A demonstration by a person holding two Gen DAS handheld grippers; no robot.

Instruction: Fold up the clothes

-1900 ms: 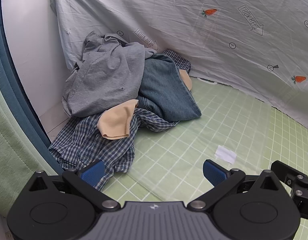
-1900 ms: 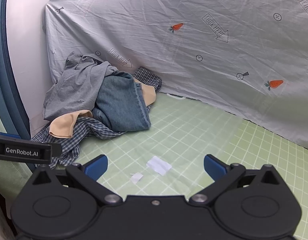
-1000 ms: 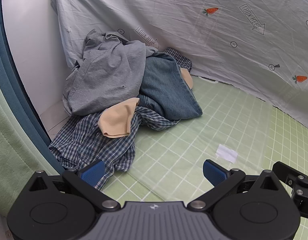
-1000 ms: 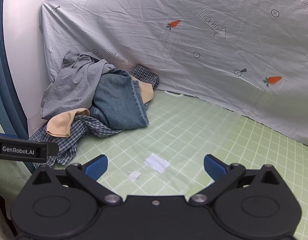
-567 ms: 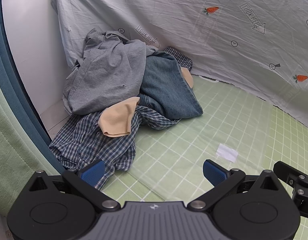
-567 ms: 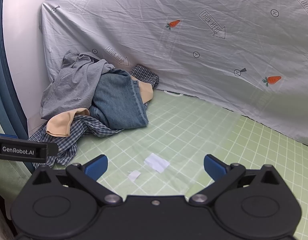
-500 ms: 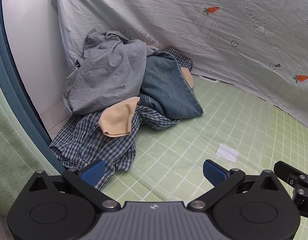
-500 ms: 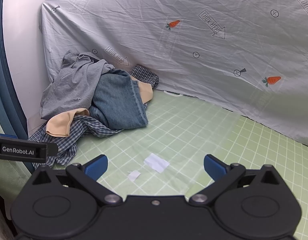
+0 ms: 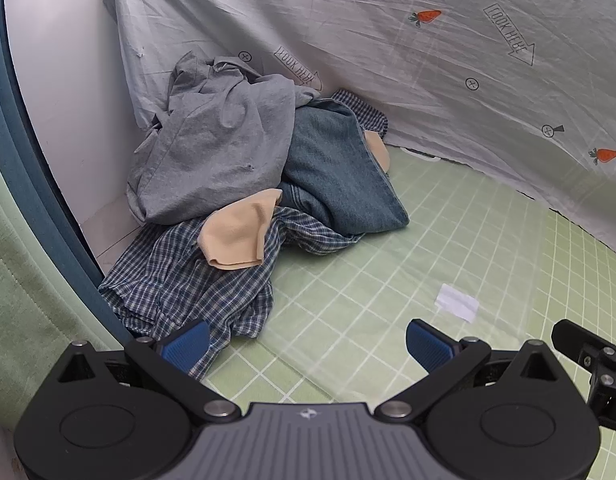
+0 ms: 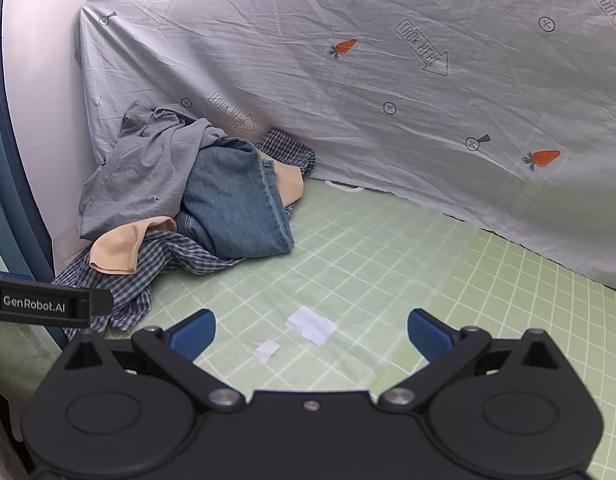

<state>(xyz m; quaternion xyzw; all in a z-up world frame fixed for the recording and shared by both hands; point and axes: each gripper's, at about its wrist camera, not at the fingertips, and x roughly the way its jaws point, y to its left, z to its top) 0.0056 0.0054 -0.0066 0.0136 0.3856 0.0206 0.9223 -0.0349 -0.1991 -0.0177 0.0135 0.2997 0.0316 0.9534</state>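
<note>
A heap of clothes lies in the far left corner of the green gridded mat [image 9: 448, 248] [image 10: 388, 264]. On top is a grey shirt [image 9: 211, 152] [image 10: 143, 176]. Beside it lie blue jeans [image 9: 332, 176] [image 10: 235, 208], a beige garment [image 9: 235, 236] [image 10: 119, 248] and a blue plaid shirt [image 9: 179, 288] [image 10: 147, 276] spread at the front. My left gripper [image 9: 308, 344] is open and empty, its left fingertip just short of the plaid shirt's hem. My right gripper [image 10: 310, 334] hangs open and empty over bare mat, to the right of the heap.
A grey sheet [image 9: 428, 60] [image 10: 388, 80] printed with carrots and arrows hangs behind the mat. A white wall [image 9: 59, 80] and a dark blue edge [image 9: 39, 208] close the left side. Two white paper scraps [image 10: 312, 324] lie on the mat. The left gripper's body [image 10: 47, 304] shows in the right wrist view.
Both views have drifted only slightly; the heap sits a little differently in frame. Both grippers stayed open and no garment moved.
</note>
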